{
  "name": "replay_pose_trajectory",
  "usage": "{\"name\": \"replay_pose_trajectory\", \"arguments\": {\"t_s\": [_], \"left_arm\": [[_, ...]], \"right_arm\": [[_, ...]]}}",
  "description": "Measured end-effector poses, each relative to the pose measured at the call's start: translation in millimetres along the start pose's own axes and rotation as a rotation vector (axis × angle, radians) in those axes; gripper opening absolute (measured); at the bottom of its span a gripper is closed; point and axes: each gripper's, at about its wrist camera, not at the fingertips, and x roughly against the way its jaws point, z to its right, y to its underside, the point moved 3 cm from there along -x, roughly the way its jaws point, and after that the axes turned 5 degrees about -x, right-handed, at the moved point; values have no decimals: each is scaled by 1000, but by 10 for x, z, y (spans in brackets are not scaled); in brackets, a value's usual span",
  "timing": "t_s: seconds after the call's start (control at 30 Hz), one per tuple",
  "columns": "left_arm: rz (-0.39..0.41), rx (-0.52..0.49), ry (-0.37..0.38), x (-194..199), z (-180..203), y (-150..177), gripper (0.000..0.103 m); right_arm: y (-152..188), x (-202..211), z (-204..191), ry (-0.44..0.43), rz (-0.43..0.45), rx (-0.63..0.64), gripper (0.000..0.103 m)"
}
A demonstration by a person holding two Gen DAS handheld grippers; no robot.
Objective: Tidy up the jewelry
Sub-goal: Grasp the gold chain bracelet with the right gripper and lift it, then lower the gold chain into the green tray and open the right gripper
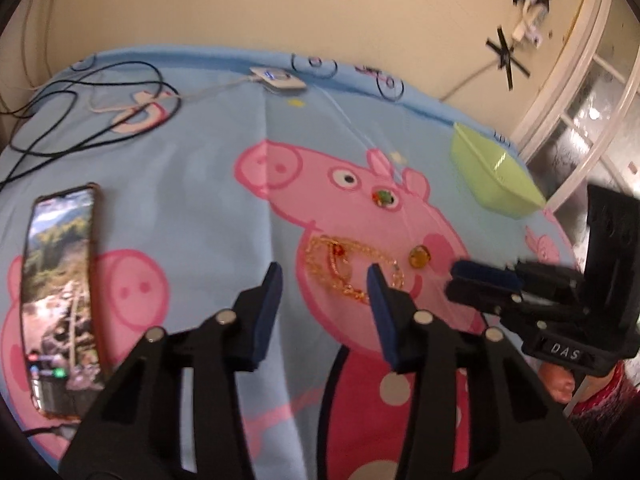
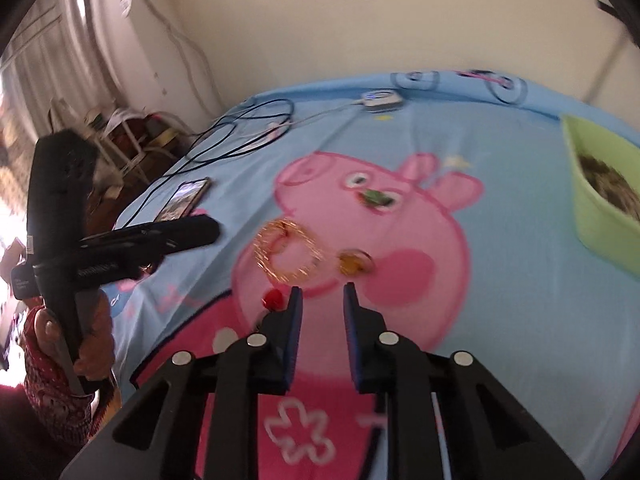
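Tangled gold chain necklace (image 1: 352, 266) on blue cartoon-pig bedsheet (image 1: 200, 200), just ahead of left gripper (image 1: 324, 280), jaws spread, empty; right gripper (image 2: 322, 296) also parted, nearer amber ring (image 2: 354, 262)

Right hand-held gripper (image 1: 460, 280) body label — "DAS".

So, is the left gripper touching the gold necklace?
Cannot tell. In the left wrist view, the left gripper overlaps the gold necklace, hiding any gap.
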Motion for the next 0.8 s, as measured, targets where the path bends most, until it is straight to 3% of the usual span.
{"name": "replay_pose_trajectory", "arguments": {"t_s": [0.13,0.2,0.27,0.37,0.47,0.6,0.7,0.8], "left_arm": [[-63,-7,-8,-199,49,34,42],[-54,-43,-53,-246,83,31,35],[-49,-38,-55,-288,66,8,8],[-35,-2,-69,-272,-18,-21,7],[-5,34,-31,-139,-65,-64,7],[58,32,3,134,30,-245,7],[118,-20,22,304,257,-428,7],[107,-61,39,221,476,-490,7]], "right_arm": [[-221,-269,-126,35,-41,138,0],[-281,-431,-154,56,-75,203,0],[-279,-591,-152,65,-122,243,0],[-282,-680,-203,40,-124,303,0],[-337,-527,-184,24,-79,260,0],[-511,-162,-109,-68,19,161,0],[-599,73,-16,-137,71,99,0],[-613,220,126,-155,107,39,0]]}}
